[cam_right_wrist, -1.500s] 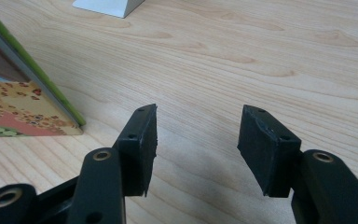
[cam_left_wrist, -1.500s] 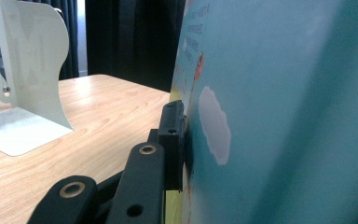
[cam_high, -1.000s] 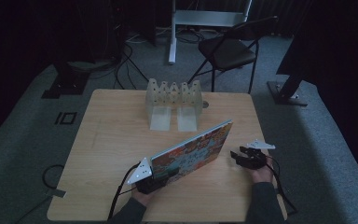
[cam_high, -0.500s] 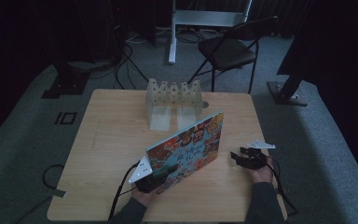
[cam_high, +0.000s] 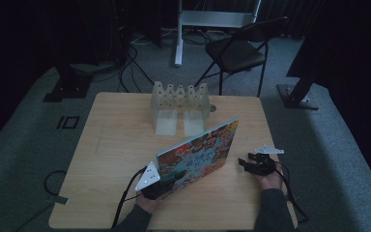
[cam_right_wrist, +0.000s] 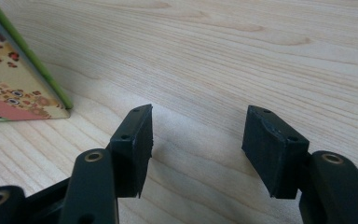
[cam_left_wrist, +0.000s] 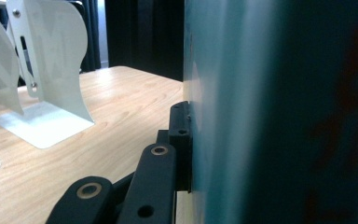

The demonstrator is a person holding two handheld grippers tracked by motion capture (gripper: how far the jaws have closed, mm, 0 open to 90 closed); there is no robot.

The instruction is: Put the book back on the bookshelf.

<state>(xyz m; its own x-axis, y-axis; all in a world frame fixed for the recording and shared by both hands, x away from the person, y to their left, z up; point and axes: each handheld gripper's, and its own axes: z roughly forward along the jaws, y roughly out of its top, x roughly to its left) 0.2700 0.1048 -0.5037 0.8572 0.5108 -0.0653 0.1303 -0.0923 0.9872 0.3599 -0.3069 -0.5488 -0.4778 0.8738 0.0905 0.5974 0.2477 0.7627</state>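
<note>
Colourful book (cam_high: 200, 153) tilted on edge

Pale wooden table (cam_high: 111, 145), white slotted rack (cam_high: 178, 104) standing near its far edge, black folding chair (cam_high: 239, 50) behind on grey carpet (cam_high: 24, 130), cables (cam_high: 135, 58), dark stand bases (cam_high: 297, 94)

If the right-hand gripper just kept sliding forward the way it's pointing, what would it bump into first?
Probably nothing soon. The right gripper has its jaws open over bare table, and the wood ahead looks free as far as its own view shows. The book stands off to the side of that line, though depth is hard to judge.
</note>
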